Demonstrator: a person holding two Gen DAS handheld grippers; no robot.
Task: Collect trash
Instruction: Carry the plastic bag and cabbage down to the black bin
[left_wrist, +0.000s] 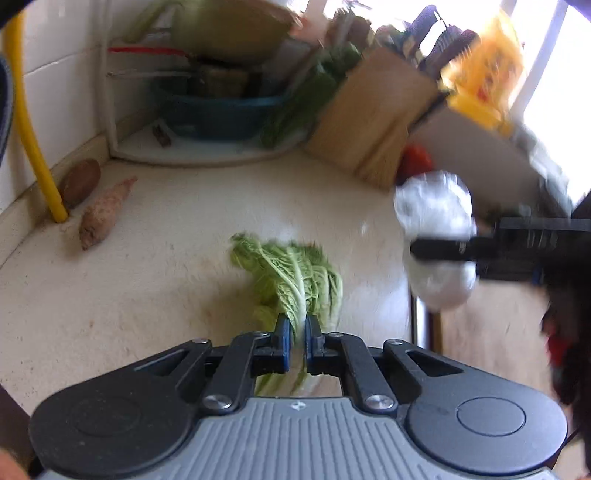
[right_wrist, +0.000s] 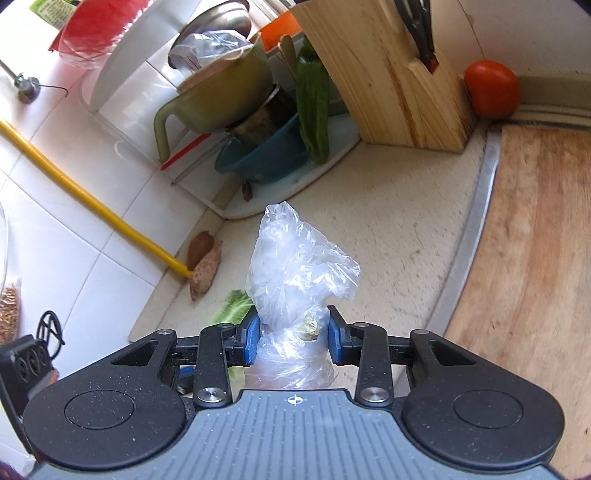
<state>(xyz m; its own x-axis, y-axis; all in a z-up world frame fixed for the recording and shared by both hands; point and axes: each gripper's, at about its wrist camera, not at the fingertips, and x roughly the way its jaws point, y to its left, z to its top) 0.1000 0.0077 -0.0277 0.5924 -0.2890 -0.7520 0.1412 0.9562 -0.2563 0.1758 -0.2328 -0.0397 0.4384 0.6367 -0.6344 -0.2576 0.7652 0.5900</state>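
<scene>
A green cabbage leaf (left_wrist: 295, 280) hangs just above the beige counter (left_wrist: 147, 280), its pale stalk pinched in my left gripper (left_wrist: 298, 325), which is shut on it. My right gripper (right_wrist: 291, 328) is shut on a crumpled clear plastic bag (right_wrist: 295, 266) with something yellowish inside. From the left wrist view that bag (left_wrist: 436, 236) shows as a white blur at the right, held by the black right gripper (left_wrist: 428, 251) above the counter's edge. The leaf's tip (right_wrist: 232, 310) peeks out left of the bag in the right wrist view.
Two sweet potatoes (left_wrist: 99, 210) lie by a yellow pipe (left_wrist: 33, 147) at the tiled wall. A corner rack holds a blue basin (right_wrist: 266, 155), pots and a cucumber (right_wrist: 314, 107). A wooden knife block (right_wrist: 391, 77), a tomato (right_wrist: 491, 88) and a wooden board (right_wrist: 532, 251) stand right.
</scene>
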